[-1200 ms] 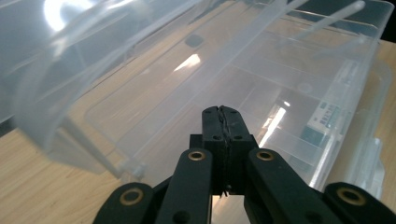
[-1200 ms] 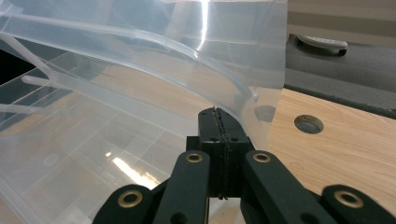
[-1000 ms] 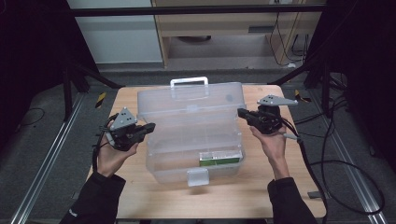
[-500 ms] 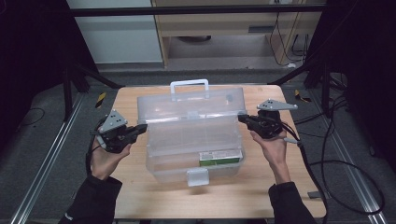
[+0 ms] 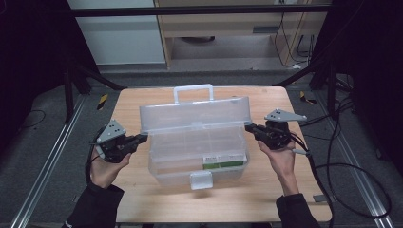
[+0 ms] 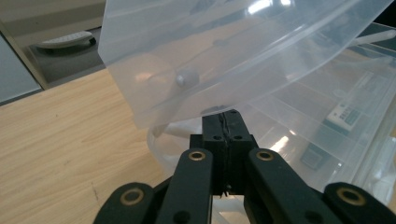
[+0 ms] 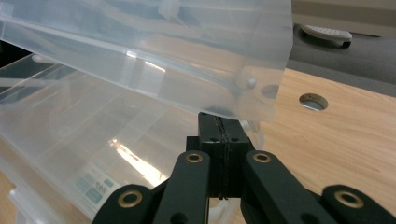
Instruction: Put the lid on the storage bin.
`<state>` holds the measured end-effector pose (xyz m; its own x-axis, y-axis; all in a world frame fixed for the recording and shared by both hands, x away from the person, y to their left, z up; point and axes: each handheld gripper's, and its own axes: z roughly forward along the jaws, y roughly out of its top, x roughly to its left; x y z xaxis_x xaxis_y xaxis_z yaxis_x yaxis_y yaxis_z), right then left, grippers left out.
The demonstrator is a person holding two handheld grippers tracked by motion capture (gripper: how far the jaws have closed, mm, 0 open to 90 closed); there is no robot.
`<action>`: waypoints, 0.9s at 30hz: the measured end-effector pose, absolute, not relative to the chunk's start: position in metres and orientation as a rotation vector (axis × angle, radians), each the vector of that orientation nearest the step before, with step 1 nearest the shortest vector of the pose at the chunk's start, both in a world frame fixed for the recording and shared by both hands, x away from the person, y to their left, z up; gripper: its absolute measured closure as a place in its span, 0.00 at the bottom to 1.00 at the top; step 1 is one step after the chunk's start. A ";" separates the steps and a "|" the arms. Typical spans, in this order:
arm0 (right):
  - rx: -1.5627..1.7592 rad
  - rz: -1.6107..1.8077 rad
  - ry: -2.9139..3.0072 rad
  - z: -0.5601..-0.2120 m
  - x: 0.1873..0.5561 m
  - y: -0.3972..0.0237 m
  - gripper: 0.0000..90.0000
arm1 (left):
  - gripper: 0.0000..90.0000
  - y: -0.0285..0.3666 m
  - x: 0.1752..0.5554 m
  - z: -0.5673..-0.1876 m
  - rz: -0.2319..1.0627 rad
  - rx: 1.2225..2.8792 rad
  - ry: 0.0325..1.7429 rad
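The clear plastic storage box [image 5: 197, 147] sits at the middle of the high view on the wooden table [image 5: 142, 199], its hinged lid [image 5: 195, 114] propped partly open above the tray. My left gripper [image 5: 142, 138] and right gripper [image 5: 248, 127] each have their jaws pressed flat together with nothing between them, tips tucked under the lid's two end corners. I judge the risk to be the lid slipping off these narrow closed tips and dropping shut, or one side rising faster and twisting the hinge, since nothing clamps it. The high view gives me the white handle [image 5: 193, 91] and front latch [image 5: 201, 180]. The left gripper view shows the lid's pivot pin [image 6: 186, 77] above my tips; the right gripper view a round hole [image 7: 313, 101] in the tabletop.
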<state>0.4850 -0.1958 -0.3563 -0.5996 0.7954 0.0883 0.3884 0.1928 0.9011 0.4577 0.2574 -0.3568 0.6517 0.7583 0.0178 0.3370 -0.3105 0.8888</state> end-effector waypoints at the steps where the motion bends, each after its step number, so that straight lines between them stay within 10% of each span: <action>1: 1.110 1.380 2.079 -0.358 0.484 -0.197 1.00 | 1.00 0.257 0.457 -0.358 0.548 1.911 0.863; 27: 1.132 1.258 2.138 -0.382 0.457 -0.206 0.99 | 0.99 0.262 0.443 -0.384 0.549 1.997 0.903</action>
<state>0.4571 -0.2061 -0.3818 -0.5852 0.8093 0.0507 0.4375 0.2625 0.8600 0.4435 0.2619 -0.3845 0.6422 0.7653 0.0427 0.3898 -0.3741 0.8415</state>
